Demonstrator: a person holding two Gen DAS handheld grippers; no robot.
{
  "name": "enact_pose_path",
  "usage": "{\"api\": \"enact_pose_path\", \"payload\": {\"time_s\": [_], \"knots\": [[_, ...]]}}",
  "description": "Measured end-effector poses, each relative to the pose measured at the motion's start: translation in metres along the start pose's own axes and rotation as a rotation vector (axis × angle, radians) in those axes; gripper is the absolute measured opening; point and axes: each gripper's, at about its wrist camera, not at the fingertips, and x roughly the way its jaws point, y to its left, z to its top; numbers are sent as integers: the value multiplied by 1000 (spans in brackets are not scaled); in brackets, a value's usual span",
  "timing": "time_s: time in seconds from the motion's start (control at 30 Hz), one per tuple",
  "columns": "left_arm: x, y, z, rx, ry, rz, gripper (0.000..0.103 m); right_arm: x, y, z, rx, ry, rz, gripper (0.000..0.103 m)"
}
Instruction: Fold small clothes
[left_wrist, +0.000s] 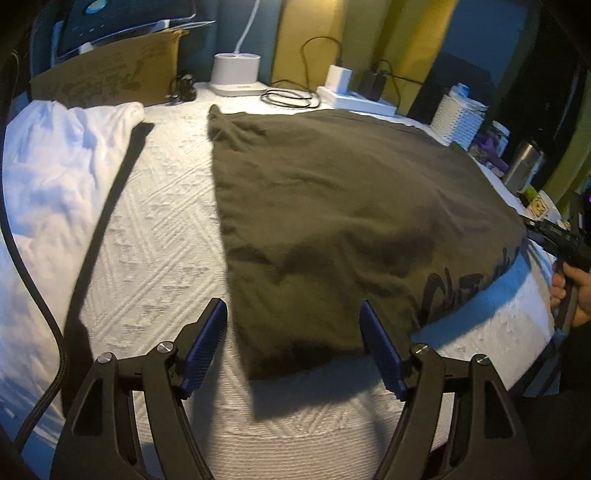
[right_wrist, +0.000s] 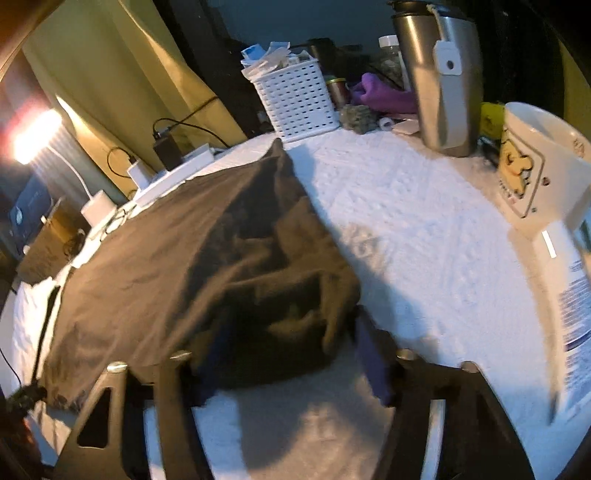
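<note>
both sets of fingers stand apart: your left gripper (left_wrist: 293, 345) frames the near corner of the dark olive shirt (left_wrist: 343, 206) without pinching it, and your right gripper (right_wrist: 284, 354) straddles its bunched edge, pads not clearly pressing. the shirt lies spread on the white quilted bench (left_wrist: 155, 236), a white garment (left_wrist: 55, 177) to its left, a white basket (right_wrist: 299, 103) beyond.

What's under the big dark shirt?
The dark shirt lies spread on a white bumpy cover, which shows all around its edges. Whatever sits beneath the middle of the shirt is hidden by the cloth.
</note>
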Motion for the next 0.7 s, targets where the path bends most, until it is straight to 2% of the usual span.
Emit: {"api": "enact_pose_path", "payload": {"time_s": [0.03,0.07,0.1,0.13,0.17,0.2,0.27,0.53,0.7], "knots": [[1,-2,-1,10,-9,0,74,3,3,-1,3,-3,6,49],[2,-4,-3,26,-22,11,74,4,5,-1,4,-5,4,46],[3,-7,-3,43,-31,25,67,5,7,0,-1,-3,5,38],[4,-10,-3,62,-39,43,48,8,10,-1,-8,16,32,19],[4,-11,-3,74,-40,55,39,8,11,-2,-9,14,29,17],[5,-11,-1,78,-35,52,24,7,14,-2,-20,10,15,14],[4,-6,3,53,-21,35,11,0,18,-2,-56,-4,-21,12],[-19,-2,8,23,-63,-23,7,-63,31,-19,-170,-53,-100,11],[-29,6,11,16,-80,-47,6,-100,36,-42,-180,-68,-146,11]]}}
